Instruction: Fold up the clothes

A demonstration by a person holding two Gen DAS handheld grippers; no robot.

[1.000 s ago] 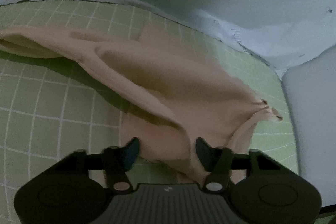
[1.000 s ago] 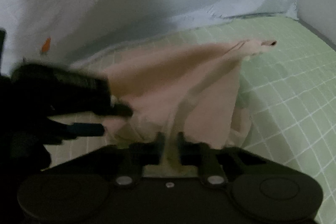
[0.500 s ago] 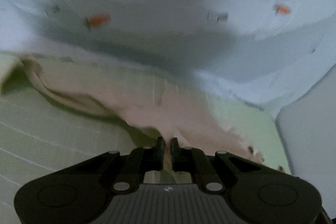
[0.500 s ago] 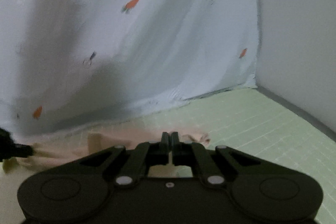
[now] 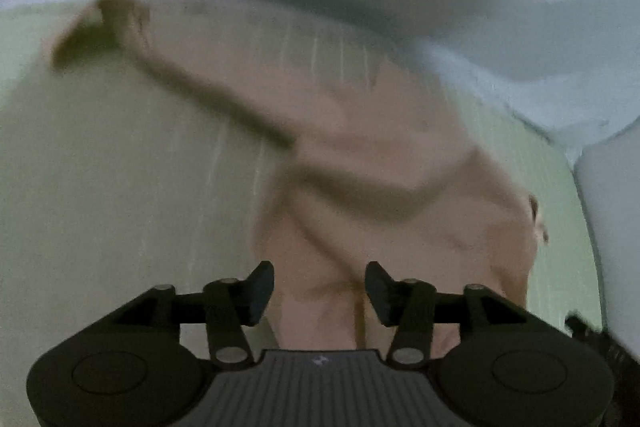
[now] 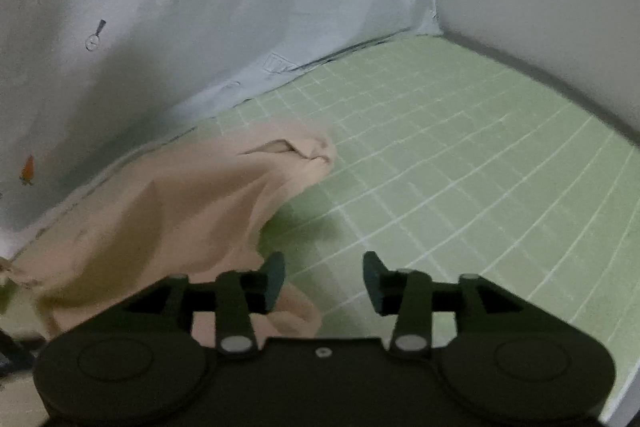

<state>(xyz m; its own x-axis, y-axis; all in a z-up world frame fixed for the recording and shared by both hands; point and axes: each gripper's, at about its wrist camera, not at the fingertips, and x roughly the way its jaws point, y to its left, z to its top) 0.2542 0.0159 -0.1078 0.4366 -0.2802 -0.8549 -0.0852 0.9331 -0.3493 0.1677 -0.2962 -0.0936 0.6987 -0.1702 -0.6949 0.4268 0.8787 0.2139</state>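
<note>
Both grippers stand apart over a loose, unfolded beige garment.

Your left gripper (image 5: 319, 293) has its jaws apart with the beige garment (image 5: 400, 163) lying between and beyond them, rumpled across the middle and right of its frame on the green checked mat (image 5: 120, 187). Your right gripper (image 6: 324, 281) is also apart, over bare mat, the cloth at lower left. If you close now, you may pinch several layers, and the fold comes crooked. The far corner (image 6: 316, 151) is bunched near the blue curtain (image 6: 200, 7); it can stay trapped inside.
</note>
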